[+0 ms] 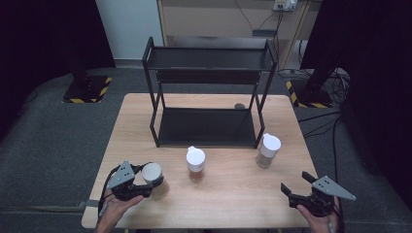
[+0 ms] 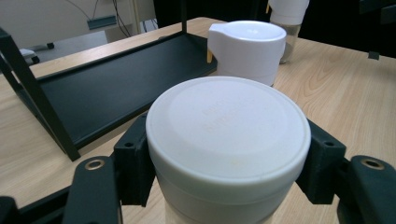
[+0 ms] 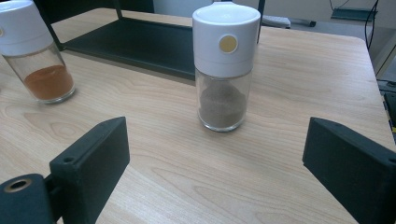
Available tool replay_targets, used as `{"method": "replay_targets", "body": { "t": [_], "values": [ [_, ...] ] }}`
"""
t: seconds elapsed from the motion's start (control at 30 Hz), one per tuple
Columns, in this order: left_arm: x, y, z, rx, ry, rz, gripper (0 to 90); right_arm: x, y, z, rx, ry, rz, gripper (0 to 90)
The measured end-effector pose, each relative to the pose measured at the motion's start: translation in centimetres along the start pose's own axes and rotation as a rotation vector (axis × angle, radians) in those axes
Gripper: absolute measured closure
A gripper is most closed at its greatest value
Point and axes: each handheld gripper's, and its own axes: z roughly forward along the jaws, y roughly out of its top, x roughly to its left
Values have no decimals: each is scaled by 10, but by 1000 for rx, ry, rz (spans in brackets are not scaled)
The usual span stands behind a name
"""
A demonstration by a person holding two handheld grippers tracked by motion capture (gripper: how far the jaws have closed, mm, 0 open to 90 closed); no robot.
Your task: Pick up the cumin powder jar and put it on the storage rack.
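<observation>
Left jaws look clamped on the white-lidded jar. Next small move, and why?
Probably lift it straight up a little. The left gripper has its jaws pressed against both sides of the white-lidded glass spice jar, which seems to stand on the light wooden table. The black metal two-tier shelf rack lies ahead, its lower tray bare.

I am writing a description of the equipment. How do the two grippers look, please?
Both are black two-jaw tools. The left gripper and the right gripper each carry a grey three-cornered plate on top. Their jaws are blocky black pieces with small round holes and brass-coloured eyelets near the base. A dark cable trails beside the left one. No sleeves are visible.
</observation>
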Motion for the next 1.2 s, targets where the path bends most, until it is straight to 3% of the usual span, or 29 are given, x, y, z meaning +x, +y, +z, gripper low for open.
{"method": "replay_targets", "body": {
  "t": [0.2,0.6,0.83,1.2],
  "values": [
    [2,11,0,-8,-12,16,324,0,0,0,0,1,0,75],
    [16,49,3,-9,-70,46,324,-1,0,1,0,6,0,74],
    [24,68,8,-17,-94,39,324,-2,-1,1,-2,7,5,74],
    [35,96,20,7,-68,33,324,-2,-1,1,-1,11,4,73]
  ]
}}
